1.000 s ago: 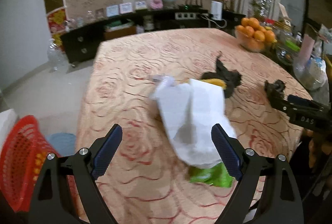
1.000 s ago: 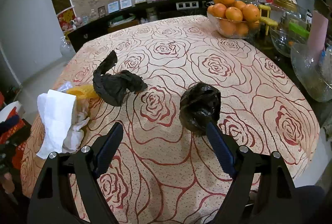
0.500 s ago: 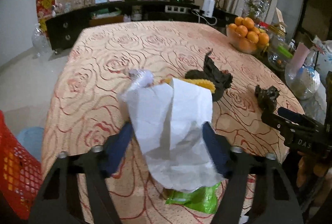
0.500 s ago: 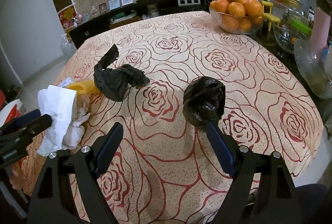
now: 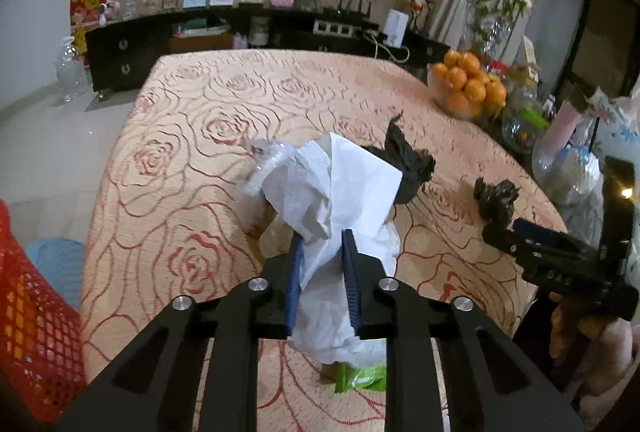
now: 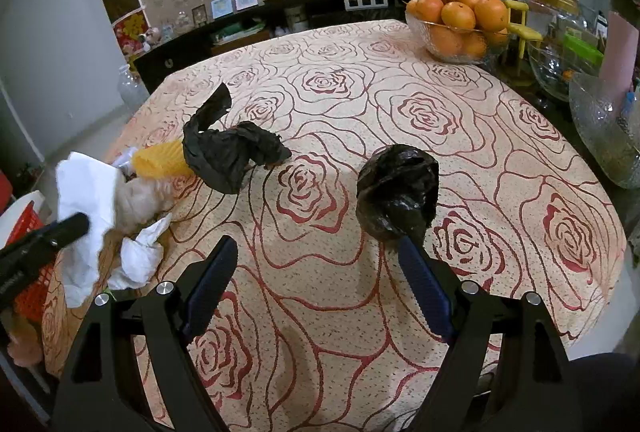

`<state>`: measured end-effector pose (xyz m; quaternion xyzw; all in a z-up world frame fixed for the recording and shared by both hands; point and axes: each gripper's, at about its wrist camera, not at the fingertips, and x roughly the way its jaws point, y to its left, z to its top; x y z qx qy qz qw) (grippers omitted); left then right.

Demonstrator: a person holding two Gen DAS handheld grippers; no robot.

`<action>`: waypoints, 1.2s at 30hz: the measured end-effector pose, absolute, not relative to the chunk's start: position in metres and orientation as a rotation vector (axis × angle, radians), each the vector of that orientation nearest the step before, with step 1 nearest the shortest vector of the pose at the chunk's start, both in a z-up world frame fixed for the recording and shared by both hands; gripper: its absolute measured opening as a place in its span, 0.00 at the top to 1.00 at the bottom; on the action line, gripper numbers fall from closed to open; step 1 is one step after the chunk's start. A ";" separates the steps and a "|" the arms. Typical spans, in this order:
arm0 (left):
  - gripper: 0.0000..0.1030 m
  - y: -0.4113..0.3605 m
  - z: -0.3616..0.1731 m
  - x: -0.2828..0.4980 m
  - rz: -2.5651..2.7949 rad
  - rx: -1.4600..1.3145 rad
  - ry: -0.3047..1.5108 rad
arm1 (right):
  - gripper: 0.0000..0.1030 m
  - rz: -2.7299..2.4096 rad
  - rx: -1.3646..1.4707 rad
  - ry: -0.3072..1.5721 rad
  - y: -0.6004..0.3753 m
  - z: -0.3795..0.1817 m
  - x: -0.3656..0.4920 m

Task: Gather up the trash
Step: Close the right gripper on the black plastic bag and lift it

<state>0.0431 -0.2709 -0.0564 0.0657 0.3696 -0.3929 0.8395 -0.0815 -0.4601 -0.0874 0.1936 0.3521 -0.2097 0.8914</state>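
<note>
Pinching the white tissue paper (image 5: 320, 192), the left gripper (image 5: 322, 252) has its jaws squeezed tight on it, right at the near-left edge of the table (image 5: 192, 136). Those jaws were just closing in with the paper between them. The right gripper (image 6: 316, 252) hangs wide with nothing in it, its right pad just touching 1 balled black bag (image 6: 396, 188). A 2nd crumpled black bag (image 6: 228, 152) lies left of that, beside a yellow wrapper (image 6: 156, 162). Red basket (image 5: 24, 308) sits off the table's left edge.
</note>
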 end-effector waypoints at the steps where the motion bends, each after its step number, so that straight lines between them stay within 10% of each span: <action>1: 0.84 -0.266 -0.054 0.043 -0.826 0.127 0.775 | 0.23 -0.436 0.401 0.730 -0.460 -0.087 -0.082; 36: 0.86 -0.179 -0.027 0.043 -0.646 0.069 0.670 | 0.20 -0.569 0.389 0.706 -0.504 -0.084 -0.079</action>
